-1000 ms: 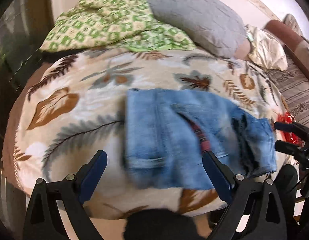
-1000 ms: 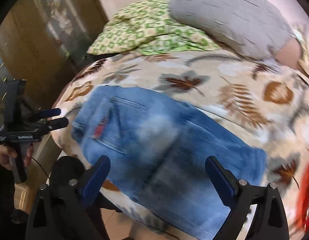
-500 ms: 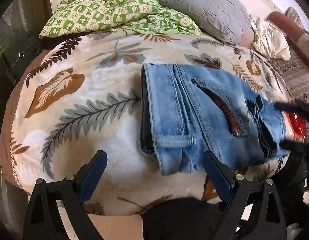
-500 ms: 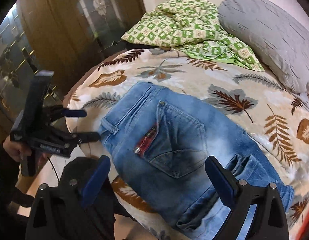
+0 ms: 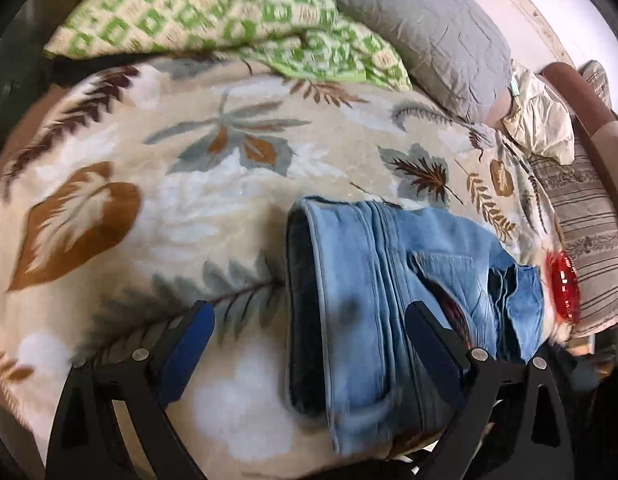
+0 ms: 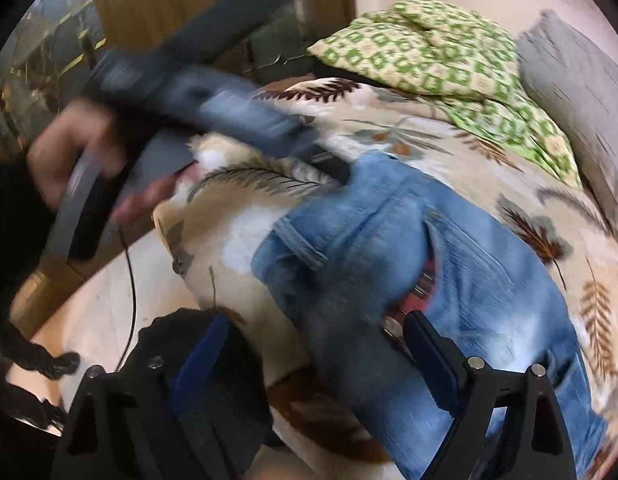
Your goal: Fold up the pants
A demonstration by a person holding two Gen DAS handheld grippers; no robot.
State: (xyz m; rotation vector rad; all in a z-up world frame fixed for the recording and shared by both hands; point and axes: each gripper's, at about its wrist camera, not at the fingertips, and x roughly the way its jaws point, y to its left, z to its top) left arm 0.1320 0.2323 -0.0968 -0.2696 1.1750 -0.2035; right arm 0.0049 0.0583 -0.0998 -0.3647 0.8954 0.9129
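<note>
I see the light-blue jeans [image 5: 389,292] already folded into a compact bundle on the leaf-print bed blanket [image 5: 189,208], waistband just ahead of my spread, empty left gripper [image 5: 309,332], while my right gripper [image 6: 313,344], empty, is closing above the back pocket, so perhaps one fold remains.

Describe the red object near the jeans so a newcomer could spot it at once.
Start from the bed's leaf-print blanket, then find the folded blue jeans near its front edge. Just past the jeans' far end, against the striped cushion, lies a small shiny red object. It is the only glossy, bright red thing among the soft fabrics; what it is cannot be told.
</note>
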